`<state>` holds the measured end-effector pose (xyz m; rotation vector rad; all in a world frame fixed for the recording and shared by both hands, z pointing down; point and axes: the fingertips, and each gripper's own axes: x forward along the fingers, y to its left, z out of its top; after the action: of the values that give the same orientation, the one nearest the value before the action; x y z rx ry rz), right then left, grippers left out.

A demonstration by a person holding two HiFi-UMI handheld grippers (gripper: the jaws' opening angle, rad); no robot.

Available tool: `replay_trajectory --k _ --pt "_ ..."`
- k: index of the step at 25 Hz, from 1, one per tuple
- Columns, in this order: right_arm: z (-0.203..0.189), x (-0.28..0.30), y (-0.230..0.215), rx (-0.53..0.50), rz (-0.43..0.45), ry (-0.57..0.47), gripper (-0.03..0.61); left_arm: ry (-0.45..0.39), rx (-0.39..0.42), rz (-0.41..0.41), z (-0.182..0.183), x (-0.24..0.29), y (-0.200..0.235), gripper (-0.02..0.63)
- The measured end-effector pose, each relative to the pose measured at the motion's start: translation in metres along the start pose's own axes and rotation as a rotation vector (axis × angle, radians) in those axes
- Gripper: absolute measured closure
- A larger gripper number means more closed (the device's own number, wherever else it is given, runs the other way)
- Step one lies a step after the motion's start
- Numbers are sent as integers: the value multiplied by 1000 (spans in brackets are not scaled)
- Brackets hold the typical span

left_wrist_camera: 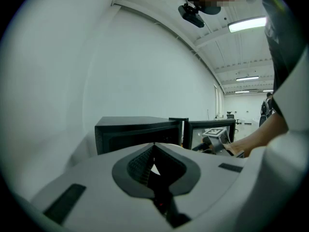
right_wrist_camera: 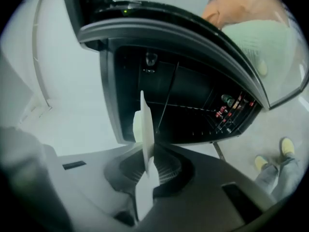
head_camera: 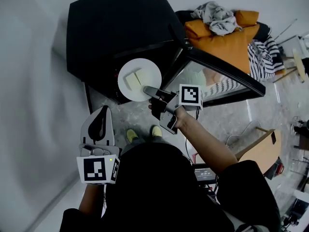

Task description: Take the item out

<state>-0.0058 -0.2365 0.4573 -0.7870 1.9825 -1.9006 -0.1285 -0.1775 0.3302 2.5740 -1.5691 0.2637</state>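
The left tongs point(head_camera: 102, 111) sit closed, low; right tongs point(head_camera: 148, 89), outstretched, pinch the plate point(head_camera: 145, 65).

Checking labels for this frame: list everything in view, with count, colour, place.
appliance: 1, black, top centre
door: 1, black frame with glass, swung open to the right
plate: 1, white, in front of the opening
slices: 2, pale yellow, on the plate
bundle: 1, orange, top right
cloth: 1, grey-white, on the bundle
striped fabric: 1, black and white, right of the bundle
board: 1, tan, lower right
shoes: 2, yellow-green, below the plate
right gripper: 1, grey, clamped on the plate's rim
left gripper: 1, grey, lower left, jaws together, empty
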Motion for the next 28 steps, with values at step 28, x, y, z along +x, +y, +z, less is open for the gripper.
replay_trajectory --k 28 --pt "-32 -128 140 7 100 -80 548 -48 3 -73 23 -17 -42 606"
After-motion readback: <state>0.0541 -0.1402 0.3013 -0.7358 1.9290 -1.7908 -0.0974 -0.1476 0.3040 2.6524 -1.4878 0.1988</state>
